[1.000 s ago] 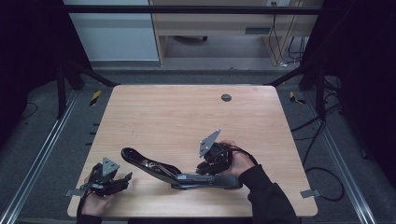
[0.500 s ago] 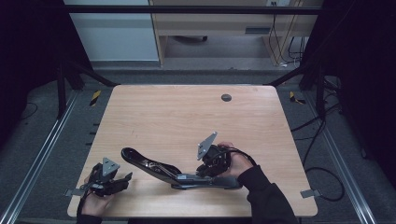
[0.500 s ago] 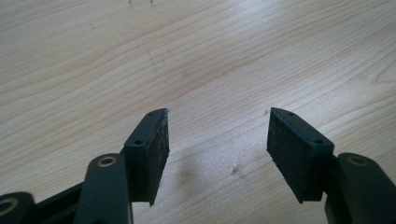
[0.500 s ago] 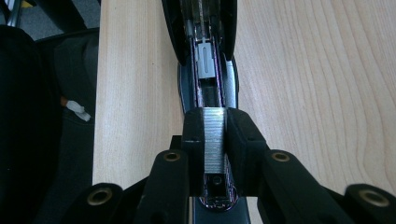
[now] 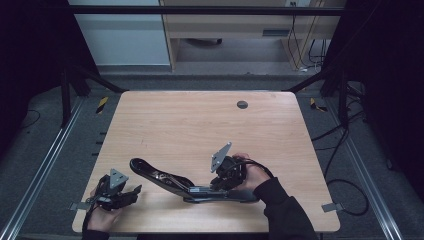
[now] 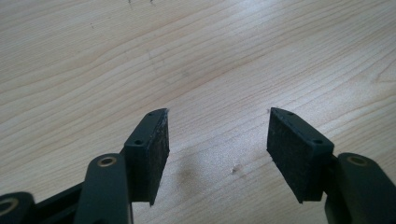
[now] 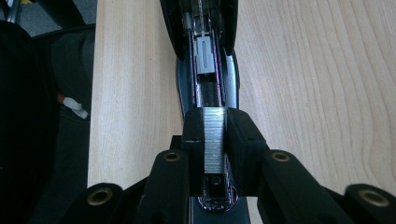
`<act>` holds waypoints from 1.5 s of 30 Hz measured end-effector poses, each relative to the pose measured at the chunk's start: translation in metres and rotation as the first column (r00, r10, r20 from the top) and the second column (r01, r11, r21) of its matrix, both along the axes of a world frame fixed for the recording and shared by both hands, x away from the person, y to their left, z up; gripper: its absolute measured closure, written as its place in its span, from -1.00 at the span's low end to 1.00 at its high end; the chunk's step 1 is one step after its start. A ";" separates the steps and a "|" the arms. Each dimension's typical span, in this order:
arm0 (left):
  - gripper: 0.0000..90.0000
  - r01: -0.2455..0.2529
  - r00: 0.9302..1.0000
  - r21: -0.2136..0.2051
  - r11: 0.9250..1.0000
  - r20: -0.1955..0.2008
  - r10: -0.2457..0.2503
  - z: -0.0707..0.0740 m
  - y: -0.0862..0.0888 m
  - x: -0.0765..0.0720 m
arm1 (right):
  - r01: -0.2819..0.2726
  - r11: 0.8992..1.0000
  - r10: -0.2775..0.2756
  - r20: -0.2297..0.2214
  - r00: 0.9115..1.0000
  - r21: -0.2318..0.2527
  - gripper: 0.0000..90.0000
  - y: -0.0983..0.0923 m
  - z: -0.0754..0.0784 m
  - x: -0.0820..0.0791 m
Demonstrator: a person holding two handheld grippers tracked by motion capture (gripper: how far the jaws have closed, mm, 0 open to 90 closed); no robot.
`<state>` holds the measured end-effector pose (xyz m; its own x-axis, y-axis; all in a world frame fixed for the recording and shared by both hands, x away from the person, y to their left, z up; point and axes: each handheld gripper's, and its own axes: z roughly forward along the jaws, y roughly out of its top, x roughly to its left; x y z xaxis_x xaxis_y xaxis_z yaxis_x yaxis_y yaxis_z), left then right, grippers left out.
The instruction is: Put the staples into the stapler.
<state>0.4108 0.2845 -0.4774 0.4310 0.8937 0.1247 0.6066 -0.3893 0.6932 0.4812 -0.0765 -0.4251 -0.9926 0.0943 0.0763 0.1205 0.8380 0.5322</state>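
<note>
Right gripper (image 7: 215, 140) jaws clamp a silver staple strip (image 7: 215, 133) over the open black stapler (image 5: 170, 179) near the bench's (image 5: 200, 125) front edge, unmoved; left gripper (image 6: 217, 144) jaws apart, idle.

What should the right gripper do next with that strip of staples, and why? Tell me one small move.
Probably lower the staple strip straight into the open stapler channel. The right gripper is shut on the strip and lined up above the magazine, with the pusher ahead. The left gripper is open over bare table.
</note>
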 end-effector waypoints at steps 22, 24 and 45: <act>-0.15 0.001 1.000 0.002 1.000 -0.001 -0.001 0.000 0.000 0.000 | -0.019 1.000 0.019 0.005 1.000 -0.012 0.73 0.004 -0.005 0.000; -0.15 0.001 1.000 0.002 1.000 -0.002 -0.001 0.000 0.000 0.000 | -0.025 1.000 0.025 0.008 1.000 -0.017 0.73 0.004 -0.006 0.000; -0.14 0.002 1.000 0.004 1.000 -0.007 -0.002 -0.001 0.000 0.000 | -0.039 0.999 0.039 0.001 0.999 -0.027 0.73 0.005 -0.007 0.000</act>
